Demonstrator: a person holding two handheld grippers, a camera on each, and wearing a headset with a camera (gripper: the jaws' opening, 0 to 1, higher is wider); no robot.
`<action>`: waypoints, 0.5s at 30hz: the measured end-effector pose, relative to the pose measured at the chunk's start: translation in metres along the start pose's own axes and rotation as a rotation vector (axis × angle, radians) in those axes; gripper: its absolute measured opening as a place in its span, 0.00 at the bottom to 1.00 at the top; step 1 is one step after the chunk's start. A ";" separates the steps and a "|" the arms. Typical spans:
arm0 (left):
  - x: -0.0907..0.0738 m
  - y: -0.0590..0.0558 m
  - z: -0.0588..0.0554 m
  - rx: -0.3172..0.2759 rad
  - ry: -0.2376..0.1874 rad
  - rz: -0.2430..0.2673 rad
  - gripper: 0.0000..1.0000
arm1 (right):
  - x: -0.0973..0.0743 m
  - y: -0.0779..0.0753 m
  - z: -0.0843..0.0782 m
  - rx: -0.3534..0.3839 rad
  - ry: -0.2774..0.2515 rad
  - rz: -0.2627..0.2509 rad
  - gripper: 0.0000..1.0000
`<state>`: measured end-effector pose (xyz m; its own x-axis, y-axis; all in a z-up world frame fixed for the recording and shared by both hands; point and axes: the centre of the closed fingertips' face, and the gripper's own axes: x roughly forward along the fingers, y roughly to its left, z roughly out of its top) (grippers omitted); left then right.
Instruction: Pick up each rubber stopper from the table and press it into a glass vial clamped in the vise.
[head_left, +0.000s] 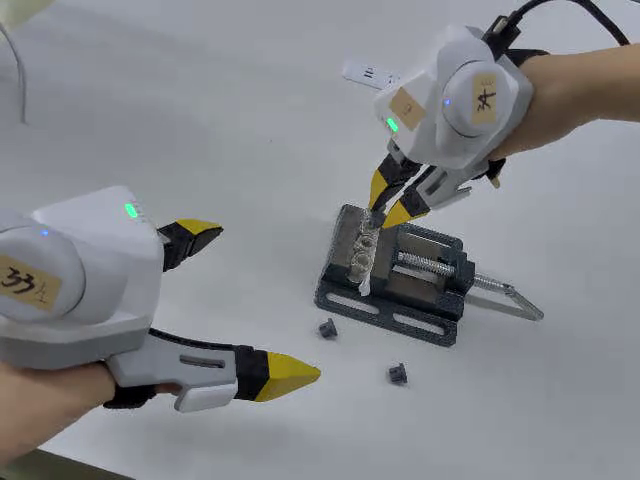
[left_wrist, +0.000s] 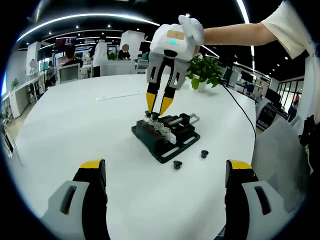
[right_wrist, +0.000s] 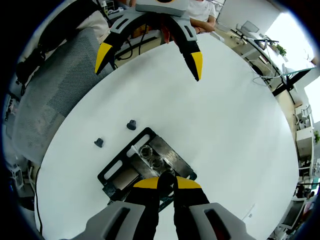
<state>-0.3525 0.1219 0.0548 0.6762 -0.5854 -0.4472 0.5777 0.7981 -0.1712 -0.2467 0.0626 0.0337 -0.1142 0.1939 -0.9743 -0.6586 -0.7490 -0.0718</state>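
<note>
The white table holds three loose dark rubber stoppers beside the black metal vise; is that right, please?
Not quite: two loose dark rubber stoppers, not three, lie on the white table beside the black metal vise; the head view shows it.

Right hand-held gripper (right_wrist: 166, 183) mostly hides its pinched rubber stopper (right_wrist: 166, 174).

Open office, white round table (head_left: 200, 120), grey mesh chair (right_wrist: 47, 110), potted plant (left_wrist: 204, 72), ceiling strip lights (left_wrist: 100, 16)
</note>
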 end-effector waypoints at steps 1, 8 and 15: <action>0.000 0.000 0.000 0.000 0.000 0.000 0.99 | 0.000 0.000 0.000 -0.006 0.001 0.001 0.04; -0.001 0.005 -0.002 -0.009 0.000 0.004 0.99 | 0.000 -0.003 0.001 0.008 0.006 0.009 0.04; -0.001 0.004 -0.002 -0.014 -0.002 0.004 0.99 | 0.000 -0.006 -0.001 0.014 0.013 0.018 0.04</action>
<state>-0.3517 0.1257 0.0523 0.6793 -0.5825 -0.4464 0.5685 0.8023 -0.1818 -0.2424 0.0665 0.0338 -0.1165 0.1723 -0.9781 -0.6672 -0.7431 -0.0514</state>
